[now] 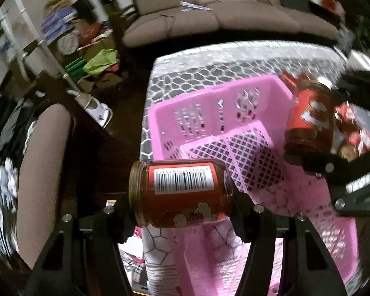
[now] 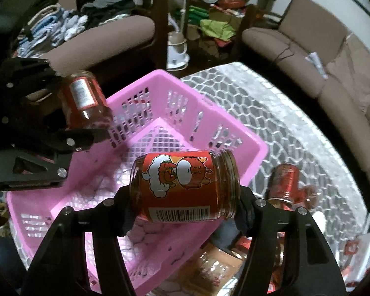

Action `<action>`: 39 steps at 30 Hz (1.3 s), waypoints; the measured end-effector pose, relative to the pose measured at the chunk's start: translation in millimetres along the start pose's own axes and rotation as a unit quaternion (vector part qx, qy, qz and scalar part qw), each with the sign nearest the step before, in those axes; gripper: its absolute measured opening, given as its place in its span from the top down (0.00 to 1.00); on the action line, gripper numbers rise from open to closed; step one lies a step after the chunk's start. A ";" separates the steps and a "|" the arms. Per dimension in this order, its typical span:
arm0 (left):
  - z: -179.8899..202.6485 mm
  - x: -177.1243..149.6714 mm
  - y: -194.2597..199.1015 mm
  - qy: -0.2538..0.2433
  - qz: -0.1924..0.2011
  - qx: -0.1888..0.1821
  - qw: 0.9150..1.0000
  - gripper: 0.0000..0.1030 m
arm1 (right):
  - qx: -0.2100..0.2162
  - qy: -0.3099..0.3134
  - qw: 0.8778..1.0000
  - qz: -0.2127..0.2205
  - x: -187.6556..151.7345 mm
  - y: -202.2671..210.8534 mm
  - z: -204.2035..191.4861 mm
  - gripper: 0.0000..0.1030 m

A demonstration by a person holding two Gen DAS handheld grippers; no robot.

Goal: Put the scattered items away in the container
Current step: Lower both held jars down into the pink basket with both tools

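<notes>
Pink basket set at the worktop's near corner, empty, lattice floor bare. Above it, two lidless red-labelled jars held sideways: barcode jar clamped end to end in the left gripper's jaws, cartoon jar clamped likewise in the right gripper's jaws. More red jars lying on the worktop beside the basket's right wall.
</notes>
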State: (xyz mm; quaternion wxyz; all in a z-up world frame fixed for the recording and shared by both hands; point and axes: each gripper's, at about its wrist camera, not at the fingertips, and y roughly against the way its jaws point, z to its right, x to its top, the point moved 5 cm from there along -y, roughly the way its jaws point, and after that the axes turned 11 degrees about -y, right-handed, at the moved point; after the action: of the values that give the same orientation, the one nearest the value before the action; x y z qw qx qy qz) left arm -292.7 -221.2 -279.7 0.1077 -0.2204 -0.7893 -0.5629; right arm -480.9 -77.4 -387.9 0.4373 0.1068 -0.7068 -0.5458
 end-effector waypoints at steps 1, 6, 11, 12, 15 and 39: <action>0.0 -0.3 -0.9 -0.011 0.001 0.003 1.000 0.40 | 0.002 0.003 1.000 0.000 -0.5 -1.3 1.6 0.42; -1.2 2.6 -5.3 -0.029 0.014 -0.023 0.999 0.40 | 0.005 0.018 1.000 -0.003 -1.1 -7.1 6.5 0.42; 6.3 7.7 -13.2 -0.048 0.014 -0.044 0.998 0.40 | 0.008 0.030 0.999 -0.006 -3.0 -14.3 7.8 0.42; 7.5 8.7 -15.9 -0.054 0.014 -0.049 0.997 0.40 | 0.010 0.035 0.999 -0.005 -3.5 -15.6 8.1 0.42; 11.5 12.3 -19.7 -0.082 0.027 -0.061 0.994 0.40 | 0.017 0.052 0.999 -0.003 -5.1 -18.3 9.6 0.42; 26.5 11.1 -53.0 -0.203 0.026 -0.069 0.976 0.40 | 0.033 0.154 0.987 -0.014 -0.8 -59.1 8.6 0.41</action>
State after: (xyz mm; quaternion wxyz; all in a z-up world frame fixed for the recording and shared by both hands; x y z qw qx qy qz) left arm -325.3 -208.2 -328.7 -0.0559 -0.3571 -0.7482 -0.5563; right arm -506.0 -93.6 -439.6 0.5293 0.2135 -0.6475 -0.5050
